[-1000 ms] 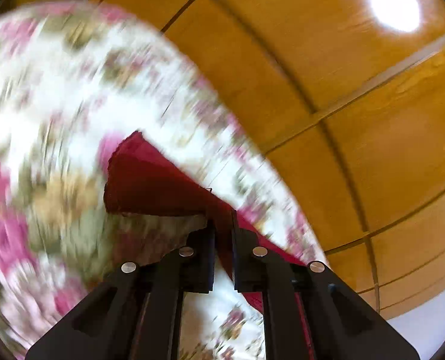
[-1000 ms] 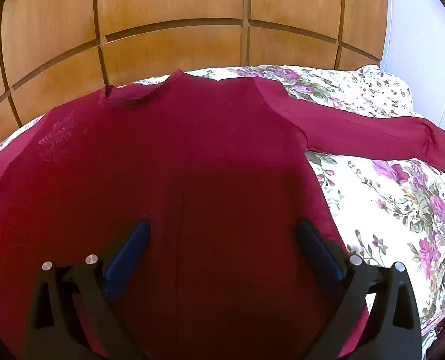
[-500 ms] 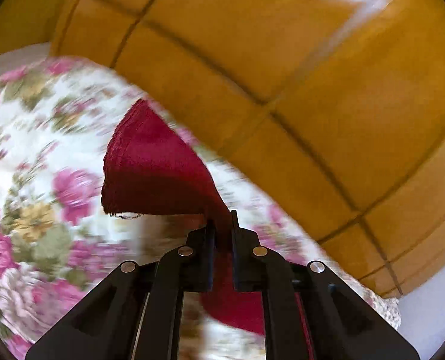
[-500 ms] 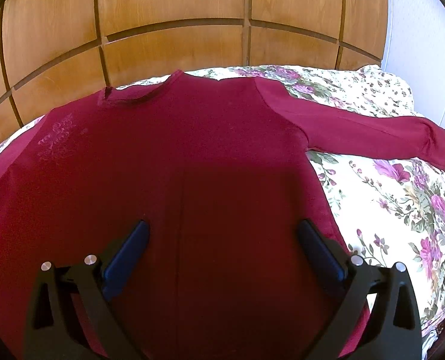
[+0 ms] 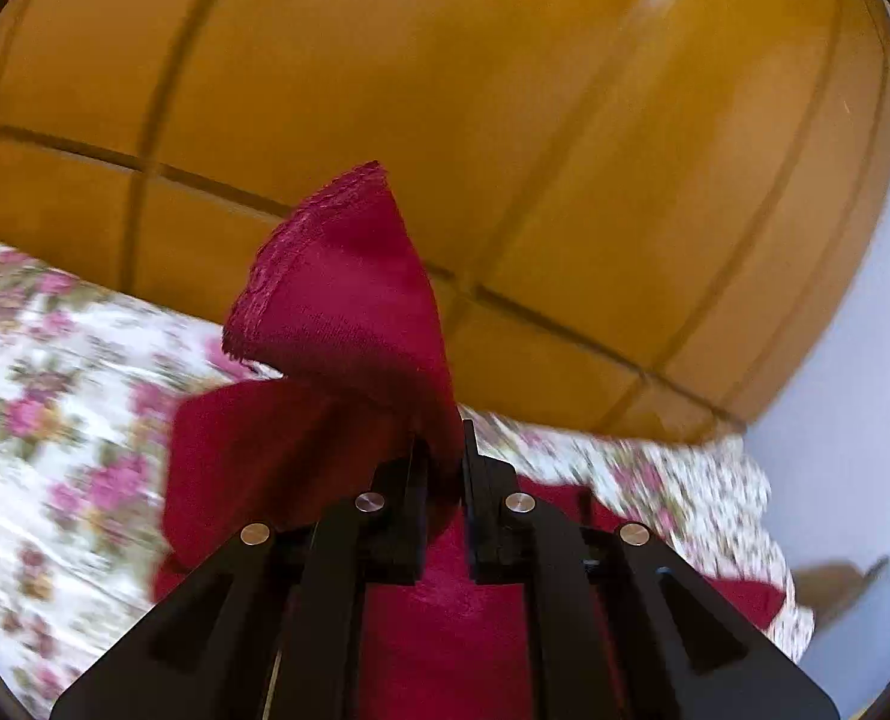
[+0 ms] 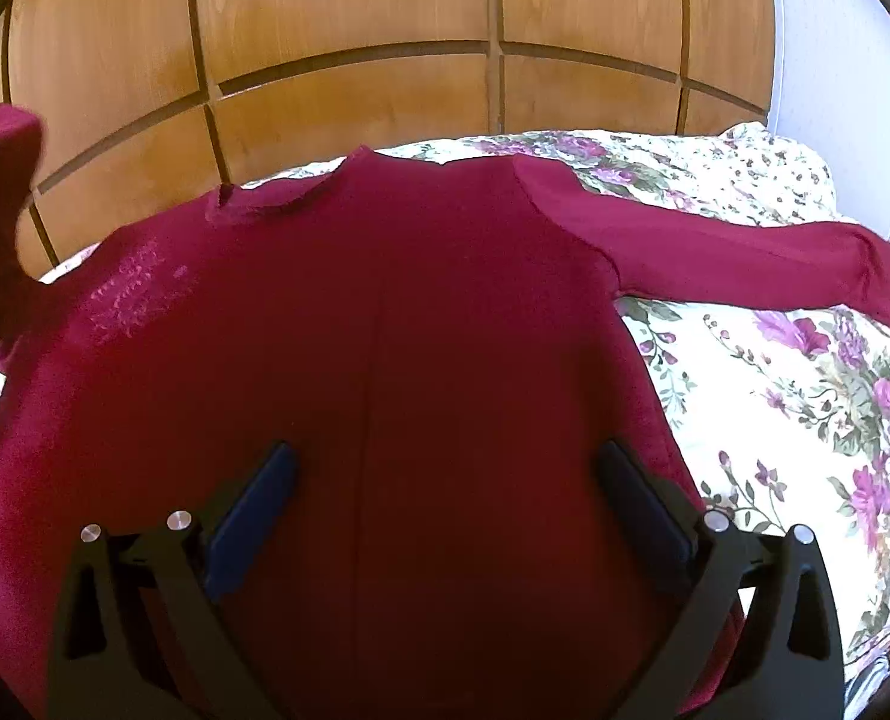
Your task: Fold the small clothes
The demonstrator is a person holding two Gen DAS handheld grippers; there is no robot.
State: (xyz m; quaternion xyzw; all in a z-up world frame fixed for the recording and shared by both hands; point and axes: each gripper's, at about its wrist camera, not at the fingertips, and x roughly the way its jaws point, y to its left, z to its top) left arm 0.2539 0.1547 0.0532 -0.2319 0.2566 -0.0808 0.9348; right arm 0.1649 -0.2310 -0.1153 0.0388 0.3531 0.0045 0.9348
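Floral bedspread under the maroon top: your left gripper pinches the sleeve cuff lifted; right gripper hovers spread. Next, lay that sleeve across the chest.

There was one dark red long-sleeved garment with two sleeves, one lying flat and one lifted. It lay on one floral bedsheet. Two grippers were present, a left and a right.
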